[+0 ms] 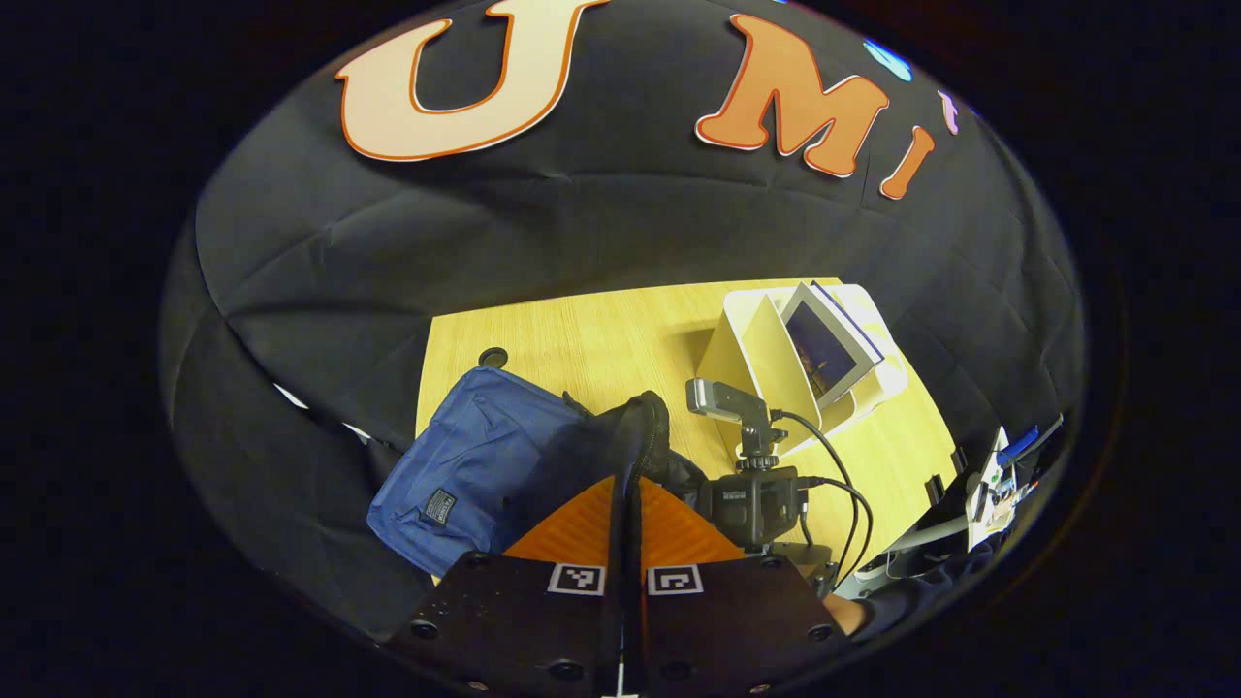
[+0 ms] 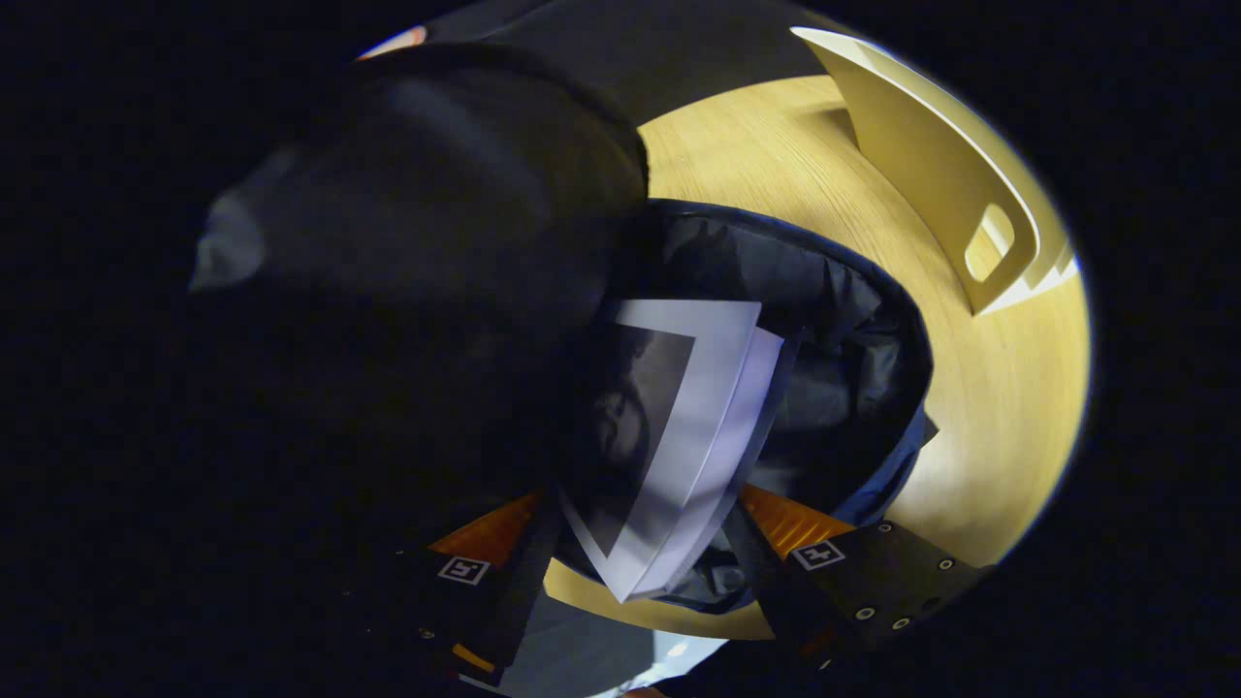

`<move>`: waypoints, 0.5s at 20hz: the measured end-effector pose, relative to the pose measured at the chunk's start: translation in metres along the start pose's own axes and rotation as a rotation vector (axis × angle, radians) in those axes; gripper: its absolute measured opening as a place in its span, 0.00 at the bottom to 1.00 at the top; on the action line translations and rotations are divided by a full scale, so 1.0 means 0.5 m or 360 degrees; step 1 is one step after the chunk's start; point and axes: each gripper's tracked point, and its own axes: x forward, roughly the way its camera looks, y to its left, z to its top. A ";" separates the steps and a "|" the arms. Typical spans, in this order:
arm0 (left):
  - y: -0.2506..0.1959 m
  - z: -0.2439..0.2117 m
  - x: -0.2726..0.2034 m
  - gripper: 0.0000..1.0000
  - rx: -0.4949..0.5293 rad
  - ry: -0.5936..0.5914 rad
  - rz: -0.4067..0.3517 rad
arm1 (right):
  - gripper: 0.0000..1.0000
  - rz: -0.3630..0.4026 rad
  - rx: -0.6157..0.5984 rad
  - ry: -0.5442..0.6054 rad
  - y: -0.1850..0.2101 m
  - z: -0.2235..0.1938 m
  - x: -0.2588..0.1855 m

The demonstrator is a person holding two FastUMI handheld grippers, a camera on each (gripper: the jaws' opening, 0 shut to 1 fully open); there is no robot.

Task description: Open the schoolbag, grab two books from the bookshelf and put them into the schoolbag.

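So up close, my left gripper [image 1: 625,504] has its two fingers pressed together on a dark strip of the schoolbag [image 1: 485,465] rim, holding that edge up. The bag itself is blue with a small patch on its front, and it's lying on the wooden table [image 1: 601,339] just past my fingertips.

Over on the right gripper view, my right gripper [image 2: 640,543] has its fingers spread apart, with a book [image 2: 679,436] sitting between them. I honestly can't tell if either finger is touching it. The book is tilted and sits down in the bag's open mouth, with the black lining bunched around it, and it looks like a second one is tucked right behind it, though that's hard to make out. A big dark blurry shape covers the left of that view, no idea what it is.

Further out in the left gripper view, the other gripper with its camera and cables sits just beside the bag. Beyond that is the white bookshelf [image 1: 766,359], with a couple of books [image 1: 829,344] leaning in it, well apart from the bag. Black cloth wall behind everything.
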 end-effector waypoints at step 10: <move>-0.019 -0.020 0.003 0.02 -0.0068 -0.0009 0.0018 | 0.97 0.0018 -0.0113 -0.0401 -0.064 0.160 -0.178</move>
